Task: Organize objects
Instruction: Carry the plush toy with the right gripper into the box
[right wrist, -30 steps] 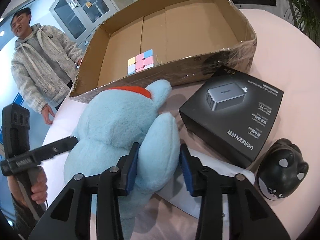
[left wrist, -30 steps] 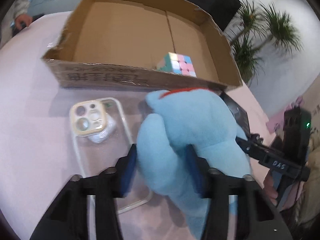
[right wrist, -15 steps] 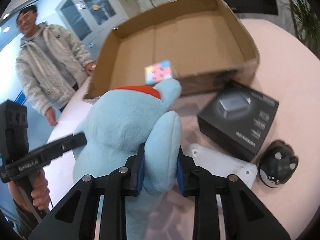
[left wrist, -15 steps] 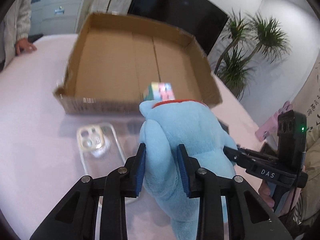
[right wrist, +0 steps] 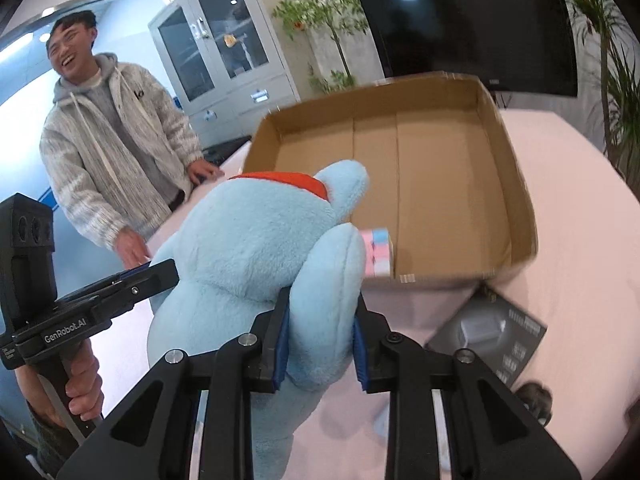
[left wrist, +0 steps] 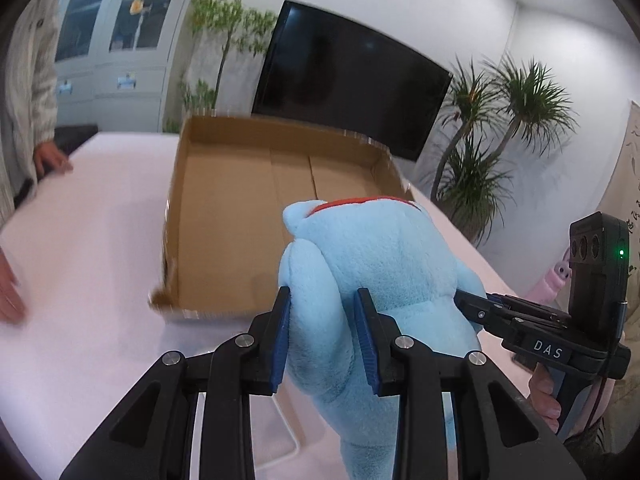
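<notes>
An office room with a dark wall screen (right wrist: 472, 20) and potted palms holds a pink bench (left wrist: 92, 240). Both tools, left tool (left wrist: 323, 338) and right tool (right wrist: 320, 342), are clenched on the blue plush toy (left wrist: 380, 264), held up in front of the cardboard box (left wrist: 240, 216). Only the right view shows the pastel cube (right wrist: 378, 250) inside the box, the black carton (right wrist: 492, 338) and a laughing man (right wrist: 108, 140). A second ago the toy rested low on the bench; the phone case seen then is hidden.
</notes>
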A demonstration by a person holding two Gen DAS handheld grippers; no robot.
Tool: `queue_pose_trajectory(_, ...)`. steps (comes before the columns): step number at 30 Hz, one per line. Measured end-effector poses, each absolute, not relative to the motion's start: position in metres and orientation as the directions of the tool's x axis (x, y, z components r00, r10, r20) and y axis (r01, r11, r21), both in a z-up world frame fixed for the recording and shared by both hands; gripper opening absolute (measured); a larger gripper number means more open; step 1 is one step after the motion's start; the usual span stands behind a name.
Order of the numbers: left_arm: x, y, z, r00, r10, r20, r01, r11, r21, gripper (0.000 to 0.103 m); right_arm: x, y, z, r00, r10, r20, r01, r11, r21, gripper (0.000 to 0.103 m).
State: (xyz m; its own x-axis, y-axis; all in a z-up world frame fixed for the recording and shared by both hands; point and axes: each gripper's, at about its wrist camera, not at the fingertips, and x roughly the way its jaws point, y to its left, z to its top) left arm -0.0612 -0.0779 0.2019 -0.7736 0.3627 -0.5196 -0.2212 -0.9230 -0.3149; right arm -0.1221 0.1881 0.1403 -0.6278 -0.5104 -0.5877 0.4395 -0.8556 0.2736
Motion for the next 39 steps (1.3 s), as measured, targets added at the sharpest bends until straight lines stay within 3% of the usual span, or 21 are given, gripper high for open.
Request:
queue_pose_trajectory(8,-0.093,-0.098,0.248,-0.814,0.318,-0.486,-0.209,-0.941,-0.266,0.028,-0.154,0.163,0.181,-0.661,-0.511,-0.549,0.472,-0.853,0.225,0.024)
queue_pose_trajectory(15,-0.135,-0.115,0.252,-0.812,0.286,-0.509,-0.184,-0.953,-0.242,0.028,-0.197,0.143,0.189,-0.652,-0.509,-0.562,0.48,-0.851,0.213,0.024)
queue_pose_trajectory(39,-0.275,-0.153,0.143,-0.721,0.161,-0.674,-0.043,-0.981,-0.189,0.028,-0.304,0.084,0.104,-0.587,-0.44,-0.68,0.482,-0.864,0.144,0.024)
